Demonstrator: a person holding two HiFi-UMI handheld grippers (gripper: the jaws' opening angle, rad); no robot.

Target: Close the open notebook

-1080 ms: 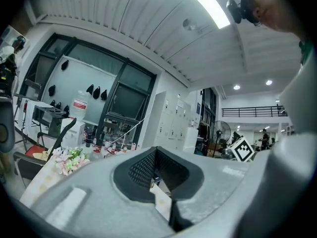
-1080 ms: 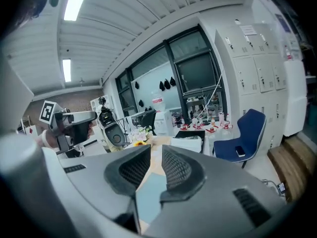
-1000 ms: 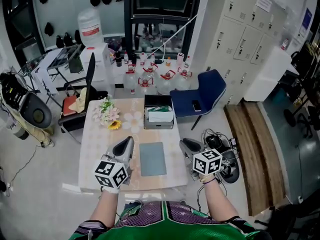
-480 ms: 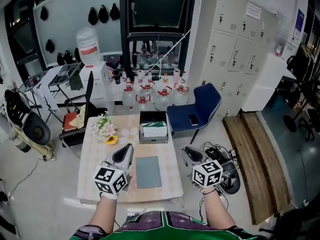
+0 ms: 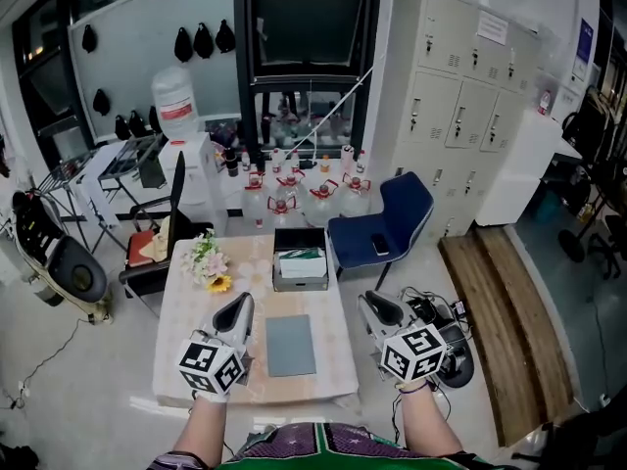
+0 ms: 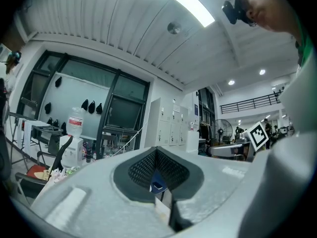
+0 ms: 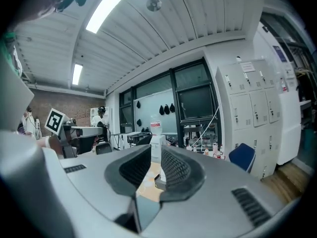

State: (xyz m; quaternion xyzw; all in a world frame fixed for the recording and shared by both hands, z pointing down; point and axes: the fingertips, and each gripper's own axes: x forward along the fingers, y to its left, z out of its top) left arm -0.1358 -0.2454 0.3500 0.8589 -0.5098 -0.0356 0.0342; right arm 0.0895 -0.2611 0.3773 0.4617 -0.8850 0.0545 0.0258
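The notebook [image 5: 291, 345] lies shut and flat on the low table [image 5: 191, 326], grey-blue cover up, between my two grippers. My left gripper [image 5: 238, 305] hovers over the table to the notebook's left. Its pads meet at the tip with nothing in them, as the left gripper view [image 6: 156, 151] shows. My right gripper [image 5: 373, 305] is held off the table's right edge, apart from the notebook. In the right gripper view [image 7: 155, 155] a narrow gap shows between its ribbed pads, and nothing is between them. Both grippers point level toward the far wall.
A dark box [image 5: 300, 259] with white and green contents stands at the table's far end. Flowers [image 5: 208, 259] lie at the far left. A blue chair [image 5: 387, 218] and water jugs [image 5: 294, 196] stand behind. A black chair [image 5: 162, 233] is at the left, and cables and gear [image 5: 443, 326] lie on the floor at the right.
Both grippers have risen away from the table, the right more than the left. The table and notebook look smaller and lower in the head view. The notebook has stayed shut and still.
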